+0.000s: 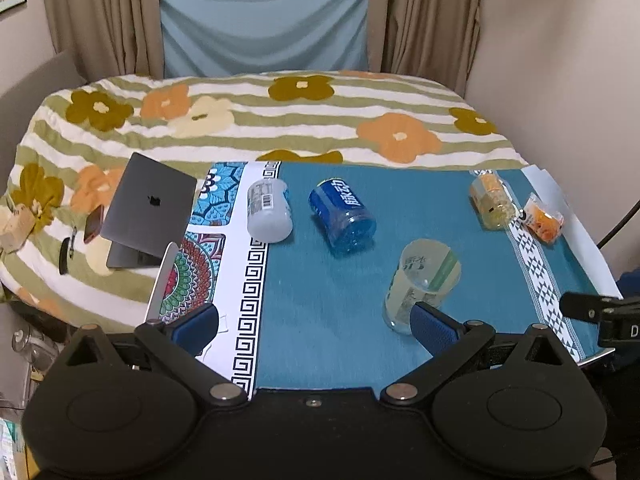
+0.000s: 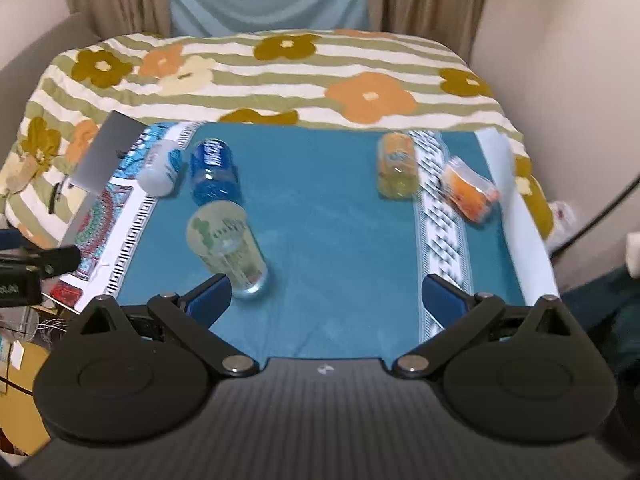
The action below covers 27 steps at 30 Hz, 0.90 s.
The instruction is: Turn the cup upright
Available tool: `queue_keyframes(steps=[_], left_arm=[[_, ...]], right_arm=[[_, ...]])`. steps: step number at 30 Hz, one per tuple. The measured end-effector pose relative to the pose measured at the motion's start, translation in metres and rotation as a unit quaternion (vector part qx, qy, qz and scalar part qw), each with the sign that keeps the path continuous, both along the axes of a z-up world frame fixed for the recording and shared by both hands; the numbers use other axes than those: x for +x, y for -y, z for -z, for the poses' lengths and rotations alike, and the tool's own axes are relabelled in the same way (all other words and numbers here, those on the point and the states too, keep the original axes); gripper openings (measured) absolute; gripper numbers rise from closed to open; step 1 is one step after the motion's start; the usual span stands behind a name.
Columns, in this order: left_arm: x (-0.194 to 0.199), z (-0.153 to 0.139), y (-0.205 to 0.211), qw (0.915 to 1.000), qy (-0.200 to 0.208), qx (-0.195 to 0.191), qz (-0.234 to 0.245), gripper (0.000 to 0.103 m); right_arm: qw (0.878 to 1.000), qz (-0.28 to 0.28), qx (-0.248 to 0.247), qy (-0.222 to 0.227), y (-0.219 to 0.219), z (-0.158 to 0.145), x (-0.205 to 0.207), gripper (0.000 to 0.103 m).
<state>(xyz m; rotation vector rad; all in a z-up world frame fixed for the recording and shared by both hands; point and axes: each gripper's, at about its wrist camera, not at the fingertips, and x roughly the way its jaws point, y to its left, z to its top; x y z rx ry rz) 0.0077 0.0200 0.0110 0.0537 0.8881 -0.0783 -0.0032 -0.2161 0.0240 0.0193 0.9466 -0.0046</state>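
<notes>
Several cut-off bottle cups lie on their sides on the blue table cloth [image 1: 320, 300]. A clear green-printed cup [image 1: 420, 280] lies nearest, just beyond my left gripper's right fingertip; in the right wrist view the cup [image 2: 226, 248] lies by my right gripper's left fingertip. A blue cup [image 1: 342, 212], a white cup [image 1: 269, 210], a yellow cup [image 1: 491, 202] and an orange cup [image 1: 544, 218] lie farther back. My left gripper [image 1: 316, 326] is open and empty. My right gripper [image 2: 326, 296] is open and empty.
A grey laptop [image 1: 150, 208] stands half open at the table's left edge, with a phone [image 1: 93, 224] beside it. A bed with a flowered striped blanket [image 1: 280, 120] lies behind the table. A wall [image 1: 560, 60] is at the right. A black clamp [image 1: 592, 308] juts in at the right.
</notes>
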Motion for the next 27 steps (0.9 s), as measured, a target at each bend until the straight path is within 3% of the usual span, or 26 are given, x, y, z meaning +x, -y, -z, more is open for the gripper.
queue_keyframes(steps=[9,27], left_arm=[[-0.007,0.007,0.011,0.9999,0.002,0.012,0.006,0.103],[-0.012,0.007,0.02,0.9995,0.008,0.022,0.019,0.103]], right_arm=[[0.999,0.021,0.005,-0.032,0.013,0.017,-0.015,0.103],[0.999,0.03,0.006,-0.028,0.017,0.016,-0.018,0.103]])
